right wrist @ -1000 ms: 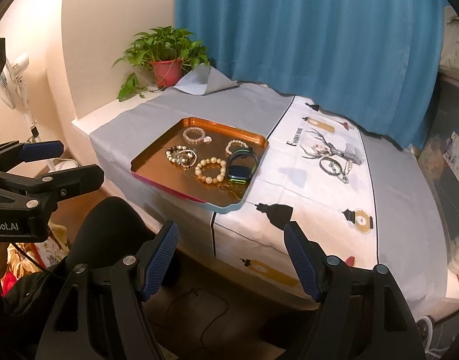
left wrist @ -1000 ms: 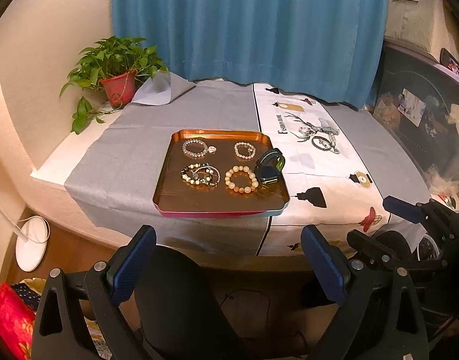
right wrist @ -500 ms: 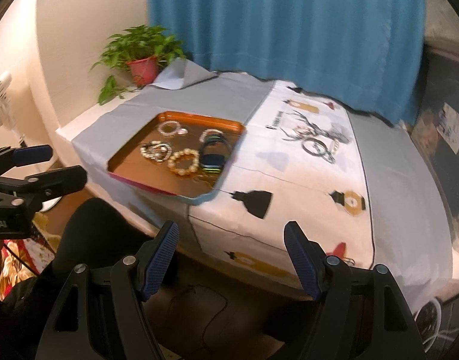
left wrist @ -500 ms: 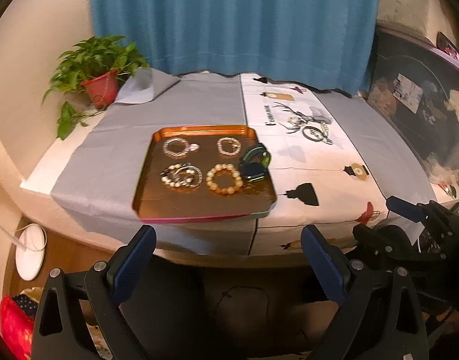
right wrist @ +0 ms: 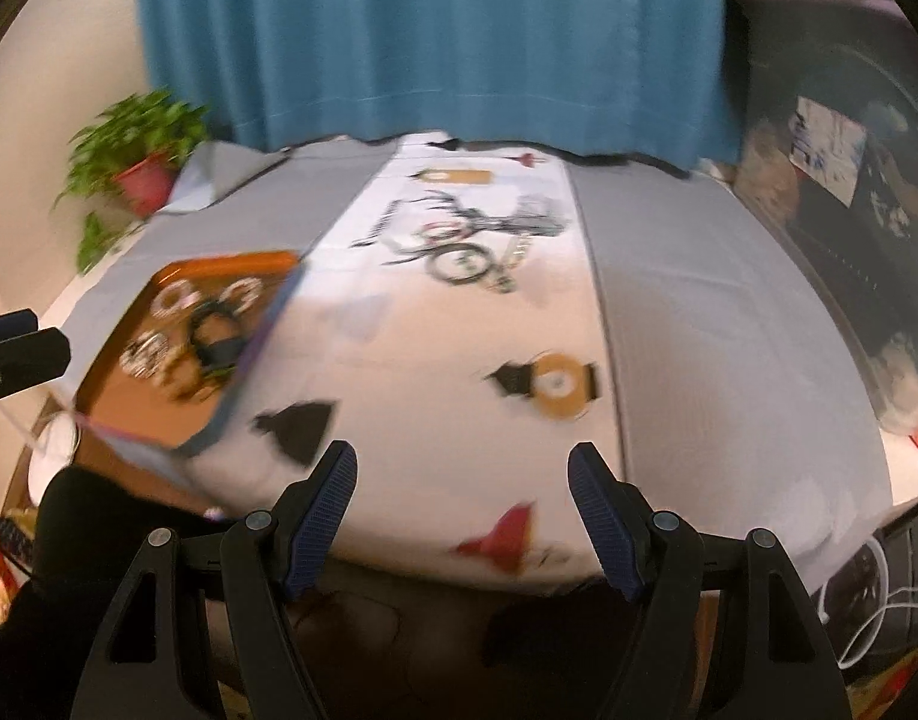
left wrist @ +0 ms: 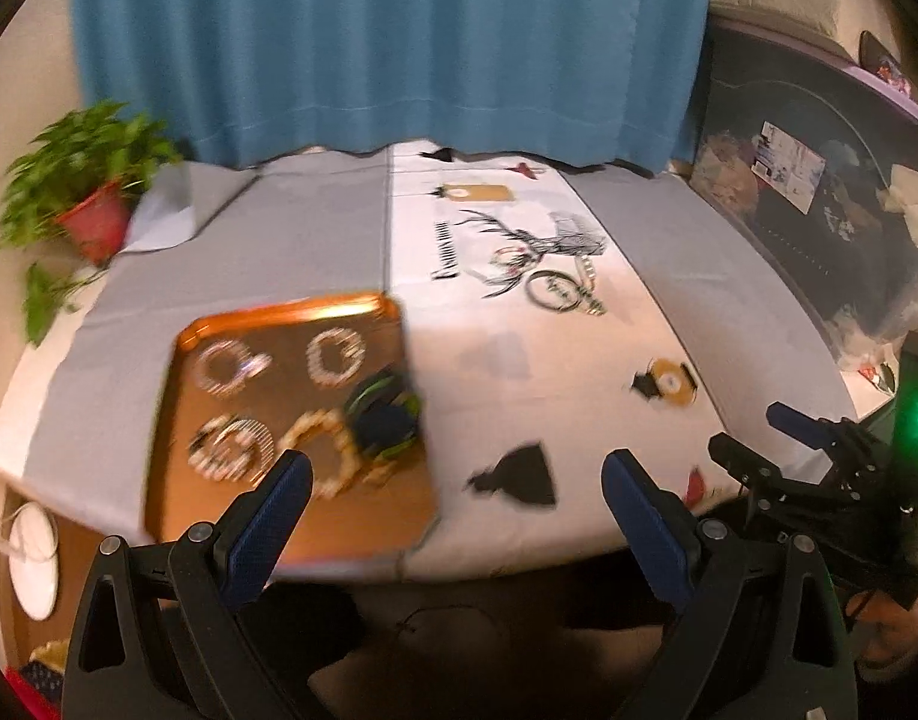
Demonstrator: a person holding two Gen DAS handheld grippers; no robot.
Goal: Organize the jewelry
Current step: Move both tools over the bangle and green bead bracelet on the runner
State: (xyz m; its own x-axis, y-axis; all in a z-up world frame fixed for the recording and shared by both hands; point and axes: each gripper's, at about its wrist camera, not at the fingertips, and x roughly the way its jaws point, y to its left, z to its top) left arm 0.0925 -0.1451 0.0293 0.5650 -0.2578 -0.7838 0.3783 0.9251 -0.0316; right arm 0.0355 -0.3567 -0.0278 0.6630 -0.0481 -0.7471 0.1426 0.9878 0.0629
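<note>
Glossy orange rectangular tray (left wrist: 291,516), beaded bracelets (left wrist: 231,450), both tools (left wrist: 456,489) (right wrist: 462,483) wide, empty

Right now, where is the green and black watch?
In the left wrist view, the watch sits at the right edge of the orange tray, beside the big bead bracelet.

Blue curtain (left wrist: 393,42) across the back wall; cream wall (right wrist: 57,60) on the left w/ a potted plant (left wrist: 87,204) in a red pot at the table's (right wrist: 729,312) far corner. Table under grey cloth, white printed runner (left wrist: 519,330) down the middle. Warm, dim light; both views blurred.
</note>
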